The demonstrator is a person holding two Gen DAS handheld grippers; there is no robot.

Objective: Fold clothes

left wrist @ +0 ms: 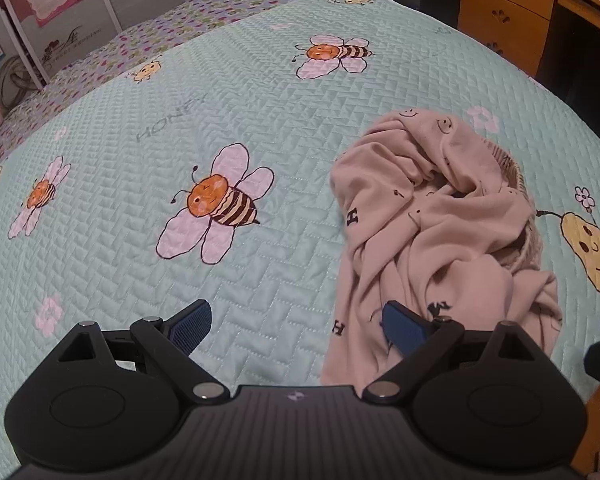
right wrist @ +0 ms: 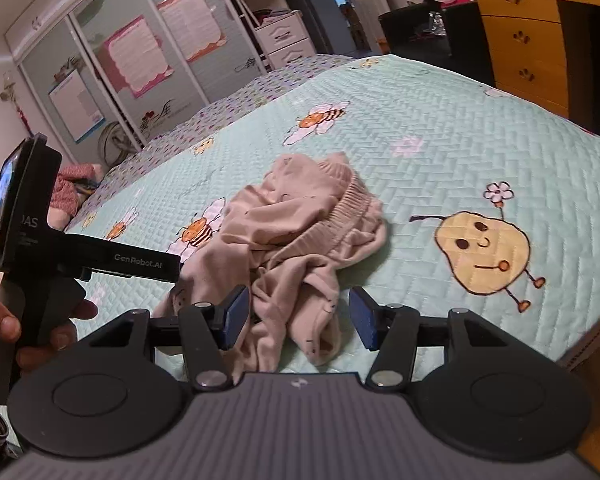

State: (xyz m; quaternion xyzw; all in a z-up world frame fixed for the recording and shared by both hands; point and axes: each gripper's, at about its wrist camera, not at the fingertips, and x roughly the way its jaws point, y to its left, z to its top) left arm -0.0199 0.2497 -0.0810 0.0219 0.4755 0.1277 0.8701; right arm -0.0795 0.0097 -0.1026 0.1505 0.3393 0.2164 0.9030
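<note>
A crumpled beige garment point(left wrist: 440, 232) with a ribbed waistband point(right wrist: 348, 204) and small dark prints lies in a heap on the mint bee-print quilt point(left wrist: 260, 112). My left gripper point(left wrist: 298, 326) is open just above the quilt, at the heap's near left edge. Its right pad point(left wrist: 404, 326) overlaps the cloth's lower edge and its left pad is over bare quilt. My right gripper point(right wrist: 300, 318) is open, with the garment's point(right wrist: 292, 232) near end lying between its blue pads, not pressed. A hand point(right wrist: 0, 320) holds the left tool's handle point(right wrist: 32, 240) at the left.
Wooden drawers point(right wrist: 520, 40) and a desk stand beyond the bed's right edge. A purple flowered cover point(left wrist: 140, 44) lies on the far side, with sliding wardrobe doors point(right wrist: 120, 60) behind. Pink clothes point(right wrist: 68, 188) sit at the far left. The quilt point(right wrist: 460, 140) around the heap is bare.
</note>
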